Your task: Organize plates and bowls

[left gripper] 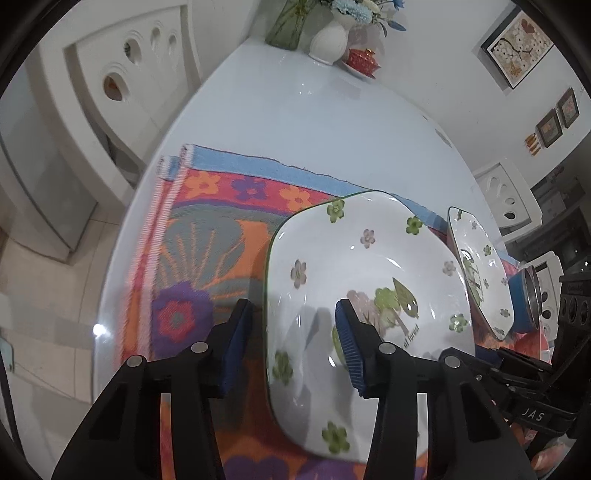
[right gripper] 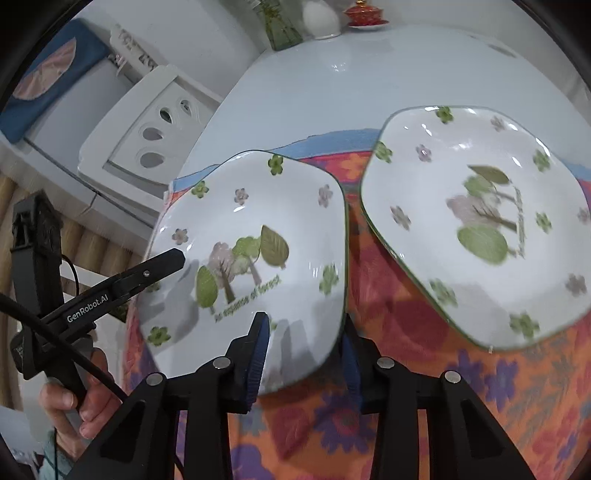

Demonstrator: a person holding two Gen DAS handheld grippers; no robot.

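Two square white plates with green and pink flowers and little trees lie on a bright flowery cloth (left gripper: 207, 236) spread over a shiny white table (left gripper: 295, 110).

The left gripper (left gripper: 291, 314) points down at the left edge of the near plate (left gripper: 369, 266). One of its blue pads is outside the rim, over the cloth, and the other is over the inside of the plate. The rim sits between the two fingers, but there is a clear gap beside each pad — the fingers are apart and are not squeezing the plate.

The right gripper (right gripper: 304, 332) points down at the lower right corner of the same plate, which shows in the right wrist view on the left (right gripper: 251, 229). One pad is over the inside of the plate and the other is outside the rim. The corner is between them. The gap is small, and I cannot tell if the pads press on the plate.

The second plate (right gripper: 480, 221) lies just to the right of the first one, with a thin strip of cloth showing between them.

In the right wrist view, a hand (right gripper: 74, 406) at the lower left holds the other gripper's black handle.

At the far end of the table stand a white vase (left gripper: 328, 40) with blue flowers, a green glass vase (left gripper: 288, 22) and a small red lidded cup (left gripper: 364, 59).
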